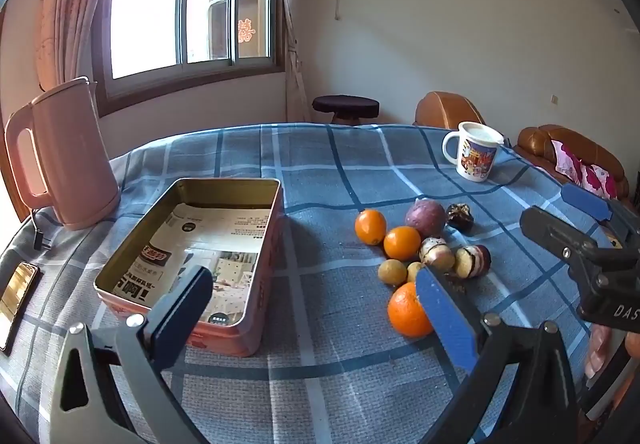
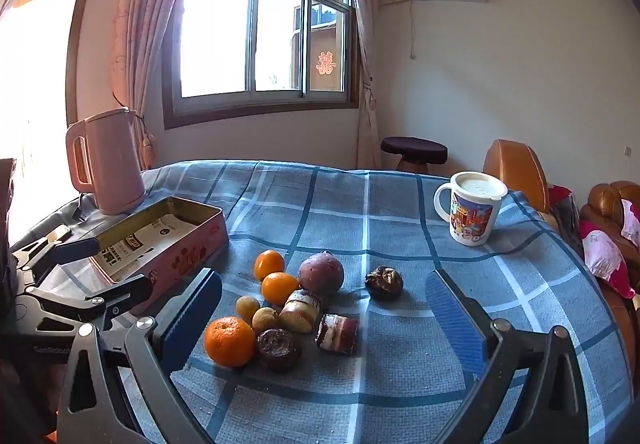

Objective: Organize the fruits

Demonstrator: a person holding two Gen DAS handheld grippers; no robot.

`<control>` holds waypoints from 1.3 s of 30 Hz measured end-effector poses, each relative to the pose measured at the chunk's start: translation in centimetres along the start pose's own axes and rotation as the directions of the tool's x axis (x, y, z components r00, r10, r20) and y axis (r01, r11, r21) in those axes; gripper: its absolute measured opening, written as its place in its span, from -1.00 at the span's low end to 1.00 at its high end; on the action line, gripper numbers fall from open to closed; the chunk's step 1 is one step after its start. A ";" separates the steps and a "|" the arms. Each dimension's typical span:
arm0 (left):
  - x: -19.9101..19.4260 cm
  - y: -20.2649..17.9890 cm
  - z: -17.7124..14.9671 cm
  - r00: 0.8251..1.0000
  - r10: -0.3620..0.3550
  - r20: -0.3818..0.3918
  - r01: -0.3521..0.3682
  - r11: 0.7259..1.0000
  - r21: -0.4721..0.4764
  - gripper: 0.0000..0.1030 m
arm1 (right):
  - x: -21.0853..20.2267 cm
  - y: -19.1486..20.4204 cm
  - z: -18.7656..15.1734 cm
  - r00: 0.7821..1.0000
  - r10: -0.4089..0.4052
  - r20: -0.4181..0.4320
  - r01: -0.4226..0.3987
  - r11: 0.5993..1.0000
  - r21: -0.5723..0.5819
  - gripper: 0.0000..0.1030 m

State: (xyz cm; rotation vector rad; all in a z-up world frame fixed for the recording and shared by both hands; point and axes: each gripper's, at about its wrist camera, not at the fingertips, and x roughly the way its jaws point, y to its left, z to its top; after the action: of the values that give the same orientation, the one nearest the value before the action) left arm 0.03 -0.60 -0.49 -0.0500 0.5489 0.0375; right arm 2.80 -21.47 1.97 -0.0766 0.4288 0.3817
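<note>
Nearest, the left gripper (image 1: 316, 308) and right gripper (image 2: 324, 320) both gape wide, holding nothing. Just beyond, round orange tangerines (image 2: 229, 341), a purple passion fruit (image 2: 321, 274) and small brown longans (image 2: 248, 308) cluster on the blue checked tablecloth (image 2: 400, 204). Farther left sits the open pink rectangular tin (image 1: 192, 256), paper-lined.

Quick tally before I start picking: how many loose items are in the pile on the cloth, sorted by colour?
Orange: 3
Yellow-brown, small and round: 2
Purple, round: 1
Dark brown: 2
Cream with dark stripes: 2
Total: 10
</note>
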 end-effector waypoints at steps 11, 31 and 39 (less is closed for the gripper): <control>0.1 0.0 -0.4 1.000 -0.006 -0.005 0.006 1.000 -0.002 1.00 | 0.1 0.0 -0.4 1.000 0.001 -0.006 -0.001 1.000 0.002 0.98; 0.6 -0.2 -1.0 1.000 -0.006 -0.016 0.006 1.000 0.002 1.00 | 0.4 -0.3 -0.8 1.000 0.003 -0.017 -0.003 1.000 0.013 0.98; 0.7 -0.4 -1.0 1.000 -0.004 -0.019 0.004 1.000 0.004 1.00 | 0.4 -0.3 -1.0 1.000 0.005 -0.019 -0.005 1.000 0.015 0.98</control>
State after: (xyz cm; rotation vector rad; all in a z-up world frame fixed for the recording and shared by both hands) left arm 0.14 -0.99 -1.71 -0.0481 0.5682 0.0320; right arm 2.87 -21.80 0.92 -0.0646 0.4503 0.3825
